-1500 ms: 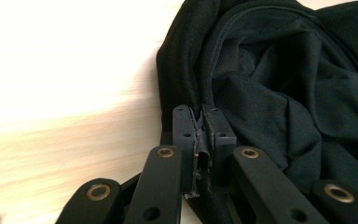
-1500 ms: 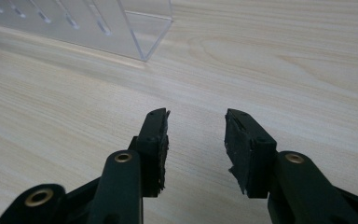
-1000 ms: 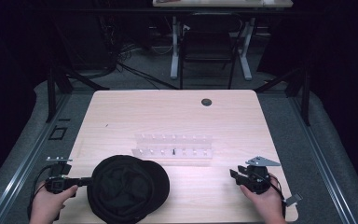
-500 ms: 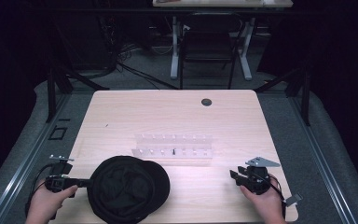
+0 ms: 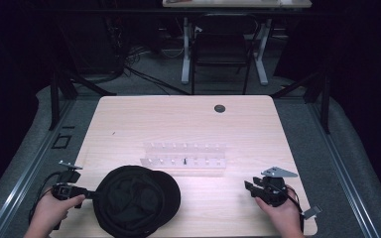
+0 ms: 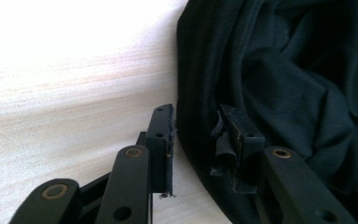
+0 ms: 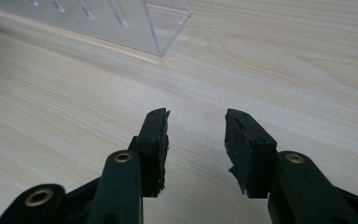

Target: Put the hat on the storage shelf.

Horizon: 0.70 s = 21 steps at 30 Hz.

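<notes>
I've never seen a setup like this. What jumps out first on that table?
The black cap lies at the near left of the wooden table. The left claw sits at its edge; its jaws have just been opening, with the fabric rim between them. A clear plastic rack stands mid-table, and the right claw waits open over bare wood.

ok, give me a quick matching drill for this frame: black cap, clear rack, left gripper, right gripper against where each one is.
Things:
1. black cap
2. clear rack
3. left gripper
4. right gripper

Places:
A. open over bare wood, near right
B. table middle
C. near left of table, lying flat
D. open, jaws astride the cap's edge

Pairs: 1-C, 2-B, 3-D, 4-A
</notes>
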Each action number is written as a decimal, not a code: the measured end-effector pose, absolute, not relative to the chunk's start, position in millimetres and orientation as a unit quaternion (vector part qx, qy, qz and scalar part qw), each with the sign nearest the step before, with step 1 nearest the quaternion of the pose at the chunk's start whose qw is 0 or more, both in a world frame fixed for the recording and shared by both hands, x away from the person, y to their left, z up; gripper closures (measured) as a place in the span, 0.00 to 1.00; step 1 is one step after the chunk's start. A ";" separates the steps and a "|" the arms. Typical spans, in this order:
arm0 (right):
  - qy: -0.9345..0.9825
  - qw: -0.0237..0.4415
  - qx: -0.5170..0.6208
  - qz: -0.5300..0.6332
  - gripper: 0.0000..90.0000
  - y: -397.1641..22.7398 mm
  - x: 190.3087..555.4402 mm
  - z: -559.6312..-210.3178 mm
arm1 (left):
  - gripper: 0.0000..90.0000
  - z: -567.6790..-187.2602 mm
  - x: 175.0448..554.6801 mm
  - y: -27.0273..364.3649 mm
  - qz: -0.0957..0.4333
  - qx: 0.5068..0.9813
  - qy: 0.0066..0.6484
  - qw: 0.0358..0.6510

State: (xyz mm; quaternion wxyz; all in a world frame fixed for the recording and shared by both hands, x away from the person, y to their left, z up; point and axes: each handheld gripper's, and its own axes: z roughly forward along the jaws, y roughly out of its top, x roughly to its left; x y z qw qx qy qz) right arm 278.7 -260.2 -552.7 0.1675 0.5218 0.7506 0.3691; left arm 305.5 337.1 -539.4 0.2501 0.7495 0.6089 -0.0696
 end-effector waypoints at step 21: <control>0.746 0.169 0.527 0.370 0.64 -263.8 279.5 -553.5 | 0.92 -547.6 308.0 324.1 -0.082 0.756 0.605 0.235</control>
